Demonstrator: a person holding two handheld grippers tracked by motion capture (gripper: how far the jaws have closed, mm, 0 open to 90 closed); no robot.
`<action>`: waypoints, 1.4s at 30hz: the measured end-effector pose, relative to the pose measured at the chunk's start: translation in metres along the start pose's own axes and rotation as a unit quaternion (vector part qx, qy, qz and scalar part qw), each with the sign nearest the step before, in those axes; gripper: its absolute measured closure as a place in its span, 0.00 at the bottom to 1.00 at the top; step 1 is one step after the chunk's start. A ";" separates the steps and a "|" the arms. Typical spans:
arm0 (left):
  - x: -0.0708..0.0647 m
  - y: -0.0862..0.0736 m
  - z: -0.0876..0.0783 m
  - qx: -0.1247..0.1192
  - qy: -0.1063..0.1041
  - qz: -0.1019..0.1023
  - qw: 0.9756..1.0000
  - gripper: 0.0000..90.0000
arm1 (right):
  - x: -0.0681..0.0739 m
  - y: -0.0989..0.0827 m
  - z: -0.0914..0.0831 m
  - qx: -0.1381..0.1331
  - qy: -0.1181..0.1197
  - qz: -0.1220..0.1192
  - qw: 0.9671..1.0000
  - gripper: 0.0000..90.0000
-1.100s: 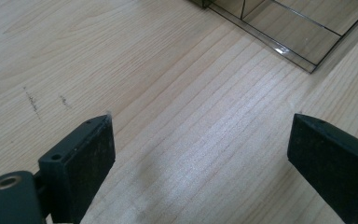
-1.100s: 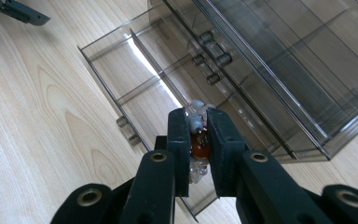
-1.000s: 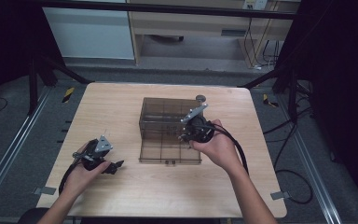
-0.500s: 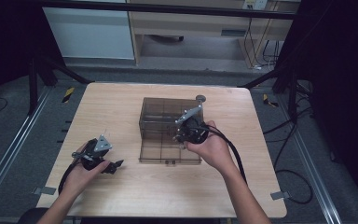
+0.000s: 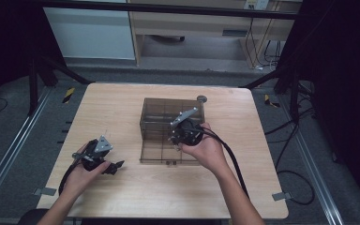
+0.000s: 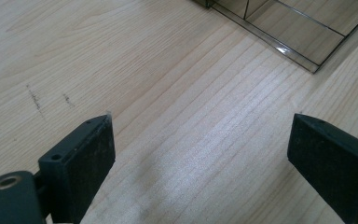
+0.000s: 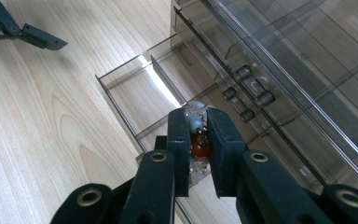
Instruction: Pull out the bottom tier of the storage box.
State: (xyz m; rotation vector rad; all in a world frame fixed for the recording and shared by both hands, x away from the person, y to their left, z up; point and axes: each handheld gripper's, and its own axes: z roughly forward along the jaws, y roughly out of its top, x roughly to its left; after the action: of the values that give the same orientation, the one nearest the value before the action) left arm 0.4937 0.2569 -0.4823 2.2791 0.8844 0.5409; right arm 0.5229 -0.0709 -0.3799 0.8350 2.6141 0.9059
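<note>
Just above the open drawer [image 7: 135, 88] of the smoky clear drawer cabinet [image 5: 168, 126]: right gripper [image 7: 198, 140] clamped on a small red-and-silver part [image 7: 196, 135], long axis running along the jaws toward the cabinet. Drawer compartments bare in the right gripper view. Left gripper [image 6: 200, 154] gaping over bare wooden table [image 6: 144, 70], nothing between the jaws.

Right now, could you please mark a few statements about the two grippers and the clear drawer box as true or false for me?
1. The right gripper pinches a small red and silvery item. True.
2. The left gripper holds a part. False: its jaws stand wide apart over the bare wooden table.
3. The clear drawer box has a drawer pulled out. True.
4. The left gripper is over the box. False: it sits on the table beside it.
</note>
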 end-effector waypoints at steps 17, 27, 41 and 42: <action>0.001 0.000 0.000 0.002 0.001 -0.002 1.000 0.08 | 0.004 0.001 0.013 -0.003 0.006 0.008 1.000 0.89; 0.002 -0.001 0.000 0.001 0.001 -0.003 1.000 0.08 | 0.006 -0.001 0.022 0.000 0.005 0.012 1.000 0.89; 0.001 0.000 0.000 0.003 0.001 -0.002 1.000 0.08 | 0.007 -0.004 0.033 0.006 0.013 0.013 1.000 0.89; 0.001 0.000 0.000 0.003 0.001 -0.002 1.000 0.08 | 0.008 -0.006 0.036 0.008 0.014 0.014 1.000 0.89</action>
State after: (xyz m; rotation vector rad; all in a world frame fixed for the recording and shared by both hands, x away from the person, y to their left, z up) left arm 0.4946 0.2582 -0.4825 2.2817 0.8919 0.5405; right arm 0.5283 -0.0523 -0.4119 0.8704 2.6437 0.9112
